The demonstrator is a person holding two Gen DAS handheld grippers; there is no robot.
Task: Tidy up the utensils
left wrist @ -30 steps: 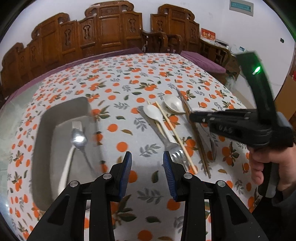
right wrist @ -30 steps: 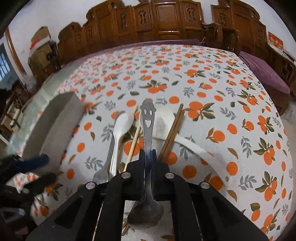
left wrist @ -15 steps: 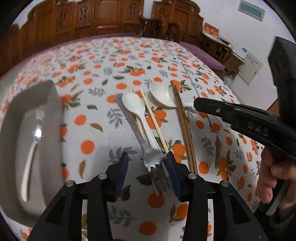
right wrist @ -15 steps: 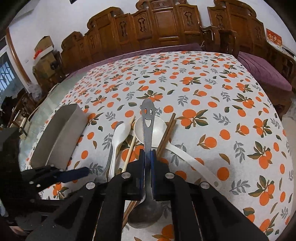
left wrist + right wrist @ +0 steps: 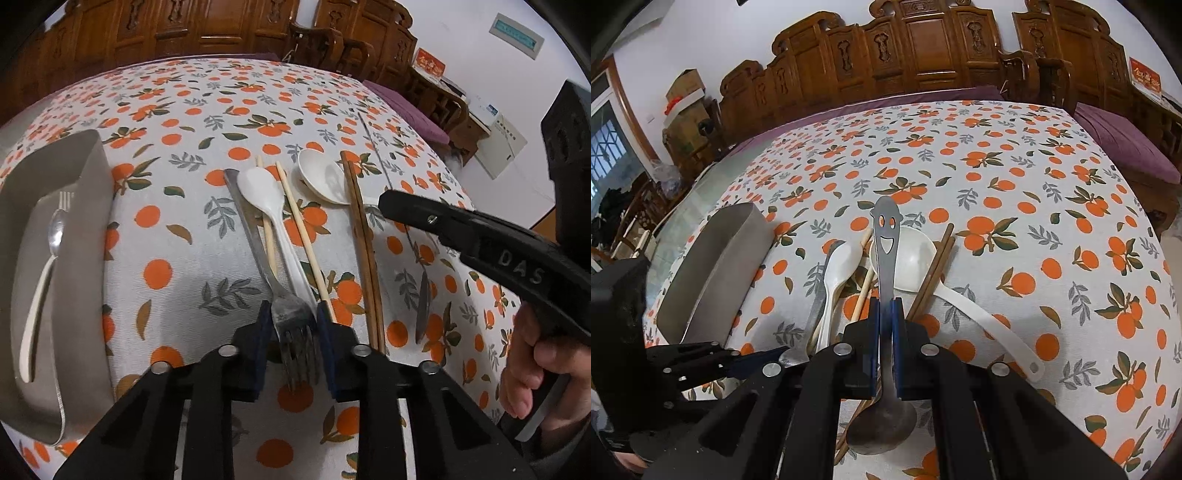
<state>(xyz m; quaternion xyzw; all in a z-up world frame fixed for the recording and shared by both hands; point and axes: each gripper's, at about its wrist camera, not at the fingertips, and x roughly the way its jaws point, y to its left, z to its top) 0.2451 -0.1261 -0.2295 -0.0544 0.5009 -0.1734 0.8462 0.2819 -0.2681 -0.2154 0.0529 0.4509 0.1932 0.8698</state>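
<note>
A metal fork [image 5: 255, 240] lies on the orange-print tablecloth with its tines toward me. My left gripper [image 5: 293, 321] points down at it; its jaws are closing, and the blue pads [image 5: 263, 325] press on both sides of the fork's head. My right gripper [image 5: 885, 306] is shut on the handle of a metal spoon [image 5: 884, 236] with a smiling face cut into it, held above the table. In the left wrist view the right gripper [image 5: 391, 205] hovers over the dark chopsticks, the metal spoon [image 5: 423, 306] hanging below it.
A grey tray [image 5: 92, 221] on the left holds a white-handled spoon [image 5: 37, 302]. Beside the fork lie a white plastic spoon [image 5: 262, 192], pale chopsticks [image 5: 303, 236], a white soup ladle [image 5: 325, 181] and dark chopsticks [image 5: 364, 251]. Carved wooden chairs line the far table edge.
My left gripper came down and to the right from near the tray onto the fork's head, and its jaws narrowed around it. The right gripper kept its hold on the metal spoon.
</note>
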